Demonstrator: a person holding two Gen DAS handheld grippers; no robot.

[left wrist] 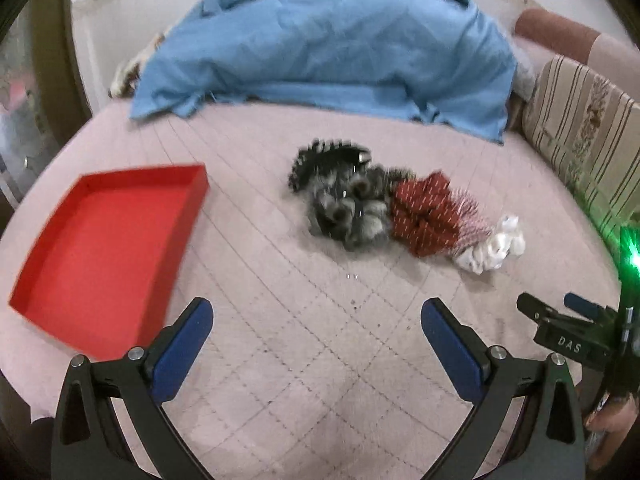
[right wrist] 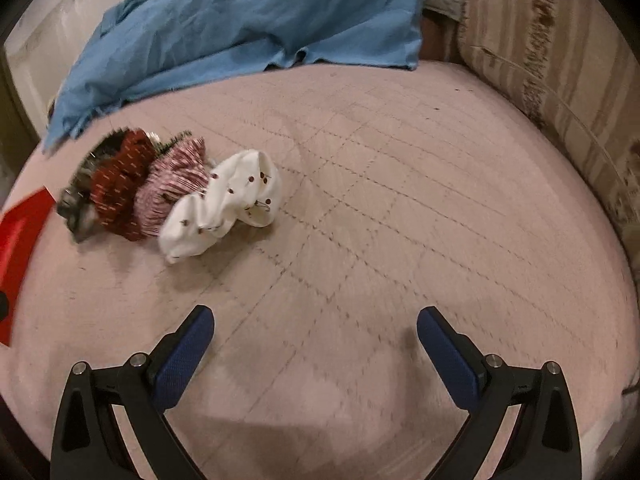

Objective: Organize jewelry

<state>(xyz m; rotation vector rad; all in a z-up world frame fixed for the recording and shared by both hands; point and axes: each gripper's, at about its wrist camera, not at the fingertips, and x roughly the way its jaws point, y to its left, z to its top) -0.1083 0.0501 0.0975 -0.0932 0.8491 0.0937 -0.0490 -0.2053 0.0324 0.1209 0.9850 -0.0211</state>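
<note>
Both grippers hang spread and hold nothing: the left gripper and the right gripper hover above a pink quilted bed. Left of the left gripper lies a red tray. Farther out sits a pile of scrunchies: grey furry, dark red, pink striped, and white dotted, touching. Beyond them lies a blue cloth, with a striped cushion to the right.

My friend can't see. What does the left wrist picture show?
An open left gripper hovers over a pink quilted bed, facing a pile of scrunchies. An empty red tray lies to the left, and a blue cloth lies behind.
</note>
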